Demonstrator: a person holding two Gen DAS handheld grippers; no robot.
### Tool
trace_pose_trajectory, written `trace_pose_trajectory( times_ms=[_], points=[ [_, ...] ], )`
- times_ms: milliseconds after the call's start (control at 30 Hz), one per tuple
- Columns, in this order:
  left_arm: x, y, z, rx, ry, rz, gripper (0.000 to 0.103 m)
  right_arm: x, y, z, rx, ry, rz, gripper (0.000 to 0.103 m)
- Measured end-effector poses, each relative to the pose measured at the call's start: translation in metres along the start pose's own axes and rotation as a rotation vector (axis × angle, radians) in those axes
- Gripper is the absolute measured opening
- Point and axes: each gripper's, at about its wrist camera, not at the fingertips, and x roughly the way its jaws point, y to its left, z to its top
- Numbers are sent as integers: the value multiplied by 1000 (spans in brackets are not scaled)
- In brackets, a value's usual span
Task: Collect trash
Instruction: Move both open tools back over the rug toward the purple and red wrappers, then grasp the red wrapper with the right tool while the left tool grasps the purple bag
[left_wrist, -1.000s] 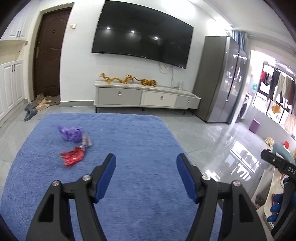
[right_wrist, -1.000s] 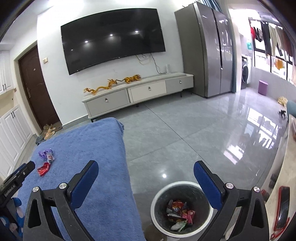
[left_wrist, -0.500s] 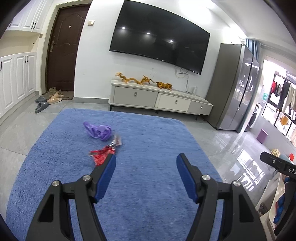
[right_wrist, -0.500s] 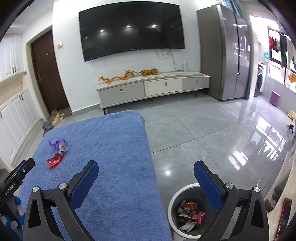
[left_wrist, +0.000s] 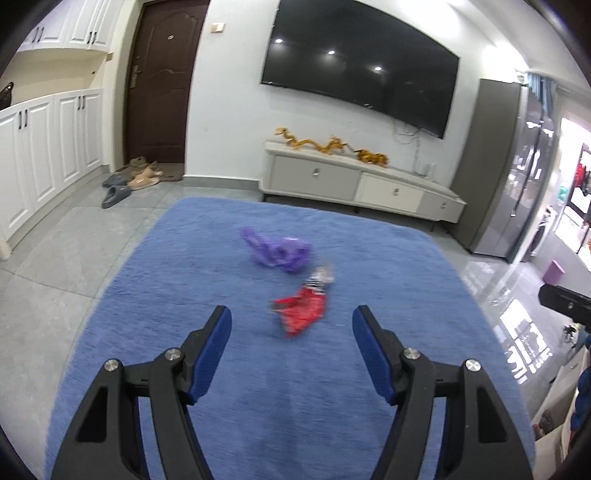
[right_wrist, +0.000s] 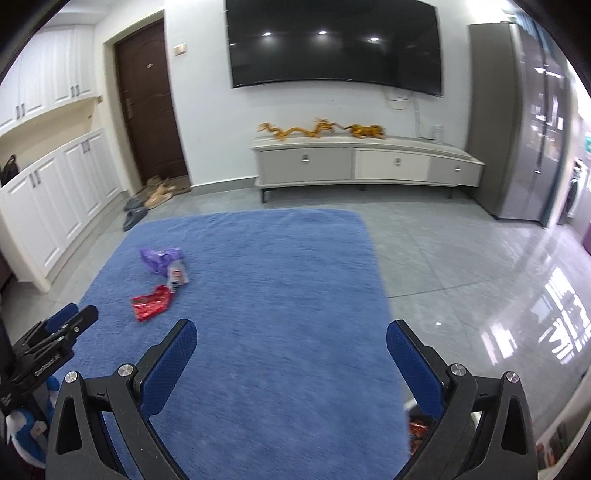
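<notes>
On the blue rug (left_wrist: 229, 266) (right_wrist: 280, 280) lie three bits of trash: a red wrapper (left_wrist: 302, 311) (right_wrist: 151, 303), a small striped wrapper (left_wrist: 320, 278) (right_wrist: 177, 276) and a crumpled purple bag (left_wrist: 280, 250) (right_wrist: 159, 257). My left gripper (left_wrist: 291, 321) is open and empty, its fingers just short of the red wrapper. My right gripper (right_wrist: 291, 334) is open and empty over the rug, the trash off to its left. The left gripper (right_wrist: 61, 328) shows at the right wrist view's left edge. The trash bin (right_wrist: 419, 428) peeks from behind the right finger.
A low TV cabinet (left_wrist: 354, 184) (right_wrist: 354, 162) stands against the far wall under a wall-mounted screen. Slippers (left_wrist: 125, 184) lie by the brown door (left_wrist: 162, 77). White cupboards (left_wrist: 44, 155) line the left side; a grey fridge (right_wrist: 517, 122) stands right. Glossy tiles surround the rug.
Both grippers swung left across the room. The trash now sits centred ahead of the left gripper and nearer. The bin has slid almost out of the right wrist view.
</notes>
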Motion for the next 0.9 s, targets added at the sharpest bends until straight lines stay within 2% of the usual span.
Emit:
trace_pose_trajectory(
  times_ms=[133,267,300,433,567,900],
  points=[
    [14,28,7,-16,21,37,66,25,22,11,-23,30,75,103],
    [34,53,21,-52,56,29,66,53,48,20,-57,68,164,92],
    [39,57,24,-57,63,22,66,61,55,22,-69,79,190,91],
    [65,63,40,-63,96,-28,66,93,84,27,-114,116,260,75],
    [95,67,55,-87,141,-76,66,126,98,29,-107,153,321,70],
    [181,78,80,-264,241,-137,66,197,113,31,-33,242,426,49]
  ],
)
